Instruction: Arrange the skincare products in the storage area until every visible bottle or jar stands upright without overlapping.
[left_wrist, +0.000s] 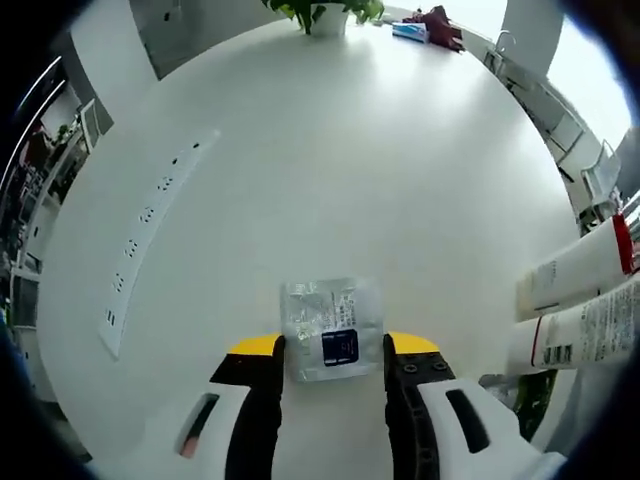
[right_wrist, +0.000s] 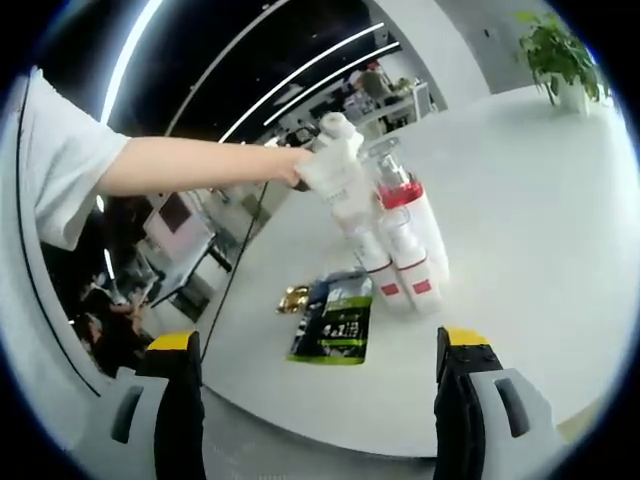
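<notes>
The skincare tubes (right_wrist: 408, 250), white with red caps and red bands, stand bunched together on the round white table (right_wrist: 540, 250), so close they touch, at least as the right gripper view shows them. In the left gripper view two of the tubes (left_wrist: 580, 300) run long across the right edge, with no way to tell from that rolled view whether they stand or lie.

A clear sachet with a dark blue label (left_wrist: 331, 330) lies flat on the table, sitting between the yellow-tipped jaws of the left gripper (left_wrist: 334, 350). The jaws are just beside its edges; whether they actually press on it I cannot tell. A green and black sachet (right_wrist: 335, 322) lies flat beside the tubes, a small gold item next to it.

The right gripper (right_wrist: 318, 355) hangs spread wide, holding nothing.

By my reckoning the work is far from finished: the tubes need spacing and the packets sorting.
</notes>
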